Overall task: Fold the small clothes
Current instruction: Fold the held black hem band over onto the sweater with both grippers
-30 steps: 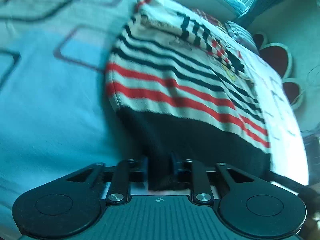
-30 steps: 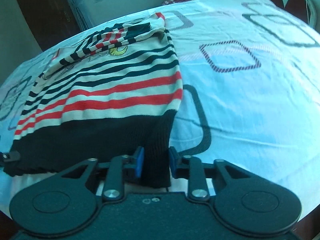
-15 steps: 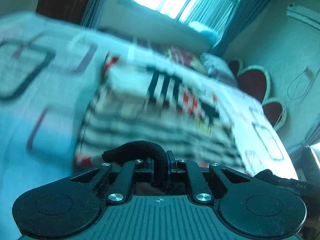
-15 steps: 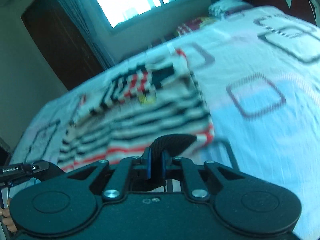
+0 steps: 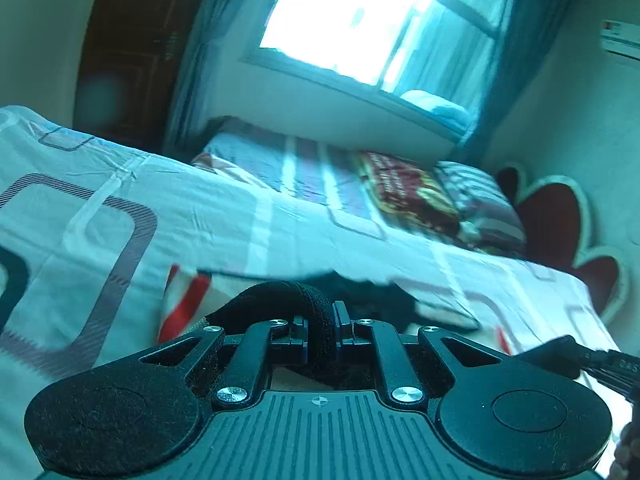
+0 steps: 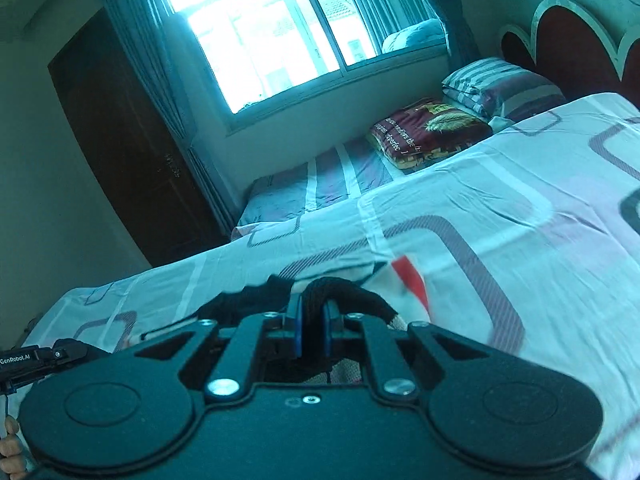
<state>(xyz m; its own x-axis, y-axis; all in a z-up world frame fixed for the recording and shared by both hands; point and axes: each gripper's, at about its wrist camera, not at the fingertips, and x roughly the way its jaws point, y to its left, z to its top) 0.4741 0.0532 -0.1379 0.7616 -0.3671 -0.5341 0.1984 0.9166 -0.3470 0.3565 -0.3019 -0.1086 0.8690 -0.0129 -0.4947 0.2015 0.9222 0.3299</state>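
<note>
So a second ago the sweater [image 5: 188, 300] was lying flat on the bed [image 5: 240, 216], stripes all showing, with both grippers parked at the black hem. Now both have clamped down and swung that hem up and forward over the body. The left gripper [image 5: 320, 330] has its fingers pressed tight on a bunched loop of black hem [image 5: 280, 300], and the right gripper [image 6: 310, 330] is doing the same on its own corner. The striped part has mostly dropped out of sight under the grippers; just a bit of red and white peeks out beside each one.

My read: this is the bottom-to-top fold in mid-carry. The hem is off the bed and riding forward, so the next thing is laying it down near the collar end and letting go. It's not set down yet as far as I can tell.

Bed's covered in a pale sheet with rounded-square outlines, a bit wrinkled. Further back there's a striped sheet [image 6: 320, 180], a dark red pillow [image 6: 428, 132] and a striped pillow [image 6: 500, 88], plus a red scalloped headboard [image 6: 568, 36]. Bright window [image 6: 272, 24] with curtains, dark wooden door [image 6: 132, 140] on the left. The left view is blurry.
</note>
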